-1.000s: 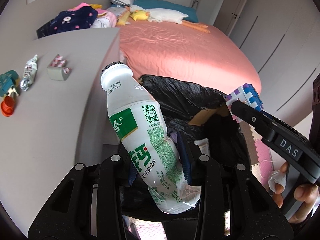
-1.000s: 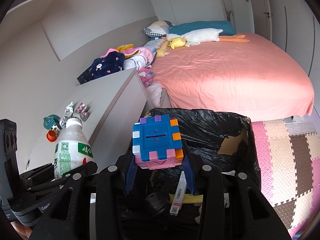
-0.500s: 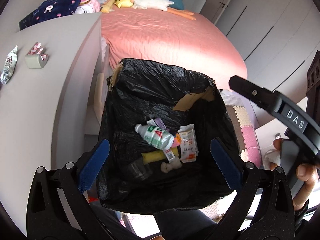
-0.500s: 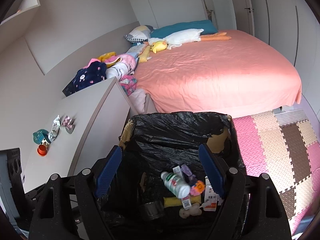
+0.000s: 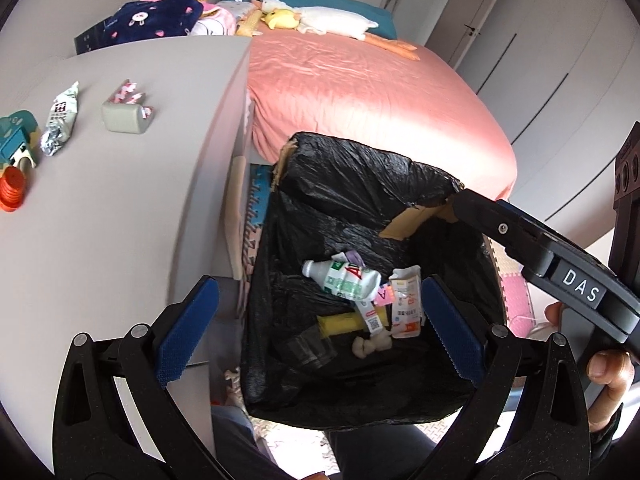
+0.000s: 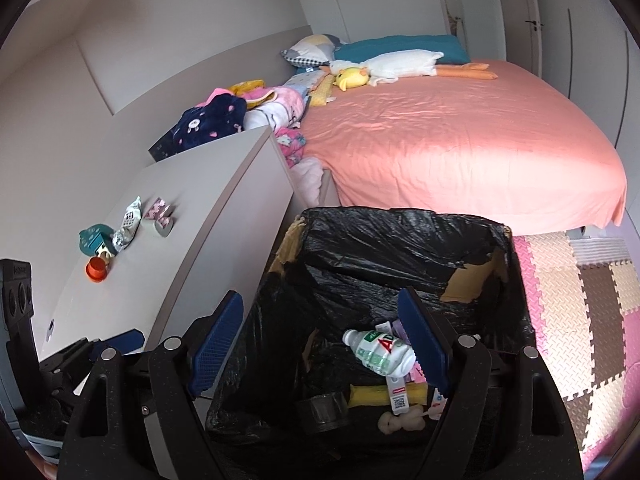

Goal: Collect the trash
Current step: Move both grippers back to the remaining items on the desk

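Observation:
A cardboard bin lined with a black bag (image 5: 360, 184) (image 6: 400, 240) stands between the grey desk and the bed. Inside lie a white and green bottle (image 5: 344, 280) (image 6: 380, 354), wrappers, a yellow item and a clear cup. My left gripper (image 5: 320, 332) is open and empty above the bin's near side. My right gripper (image 6: 320, 344) is open and empty above the bin; its body shows in the left wrist view (image 5: 560, 276). On the desk lie a silver snack wrapper (image 5: 60, 120) (image 6: 128, 224) and a small grey pack with pink wrappers (image 5: 126, 114) (image 6: 160, 218).
The grey desk (image 5: 100, 208) (image 6: 180, 248) also holds a teal toy (image 5: 14, 140) and an orange cap (image 5: 12, 192). A pink bed (image 6: 460, 140) with plush toys and clothes lies behind. Foam floor mats (image 6: 580, 300) lie to the right.
Both grippers opened. The left let go of the white and green bottle and the right let go of the coloured block; the bottle now lies in the bin. The left view has shifted towards the desk.

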Demonstrator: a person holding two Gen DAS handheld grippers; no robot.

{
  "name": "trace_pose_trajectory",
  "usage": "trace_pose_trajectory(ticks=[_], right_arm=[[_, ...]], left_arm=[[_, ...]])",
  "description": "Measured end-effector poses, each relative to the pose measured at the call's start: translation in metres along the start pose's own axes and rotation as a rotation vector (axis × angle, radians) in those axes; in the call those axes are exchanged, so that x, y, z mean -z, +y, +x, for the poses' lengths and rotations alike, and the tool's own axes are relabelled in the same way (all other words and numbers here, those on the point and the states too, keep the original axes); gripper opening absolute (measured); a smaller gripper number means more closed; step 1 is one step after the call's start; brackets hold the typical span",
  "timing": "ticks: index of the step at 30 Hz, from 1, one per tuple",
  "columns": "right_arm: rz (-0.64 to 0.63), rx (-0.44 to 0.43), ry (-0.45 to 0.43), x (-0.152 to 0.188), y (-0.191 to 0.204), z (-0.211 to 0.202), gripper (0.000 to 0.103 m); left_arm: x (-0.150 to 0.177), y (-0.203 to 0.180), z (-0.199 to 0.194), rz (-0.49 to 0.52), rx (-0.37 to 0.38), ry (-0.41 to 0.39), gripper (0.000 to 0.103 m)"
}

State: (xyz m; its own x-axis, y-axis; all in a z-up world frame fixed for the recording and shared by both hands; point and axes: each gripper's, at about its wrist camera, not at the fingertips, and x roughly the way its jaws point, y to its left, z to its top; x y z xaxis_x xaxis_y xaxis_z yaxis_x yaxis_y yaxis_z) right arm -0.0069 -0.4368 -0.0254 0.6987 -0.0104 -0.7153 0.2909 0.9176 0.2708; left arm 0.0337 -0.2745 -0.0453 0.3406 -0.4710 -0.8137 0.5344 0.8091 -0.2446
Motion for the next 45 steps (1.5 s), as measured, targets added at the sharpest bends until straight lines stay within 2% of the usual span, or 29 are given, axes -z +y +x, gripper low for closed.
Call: trace_pose_trajectory(ticks=[17, 45], right_arm=[[-0.087, -0.075, 0.027, -0.007, 0.063, 0.032, 0.08], [-0.234, -0.15, 0.098, -0.026, 0.158, 0.105, 0.08]], left_arm=[[-0.001, 0.075, -0.027, -0.111, -0.069, -0.058, 0.098], [-0.009, 0.205, -0.05, -0.319, -0.249, -0.127, 0.098]])
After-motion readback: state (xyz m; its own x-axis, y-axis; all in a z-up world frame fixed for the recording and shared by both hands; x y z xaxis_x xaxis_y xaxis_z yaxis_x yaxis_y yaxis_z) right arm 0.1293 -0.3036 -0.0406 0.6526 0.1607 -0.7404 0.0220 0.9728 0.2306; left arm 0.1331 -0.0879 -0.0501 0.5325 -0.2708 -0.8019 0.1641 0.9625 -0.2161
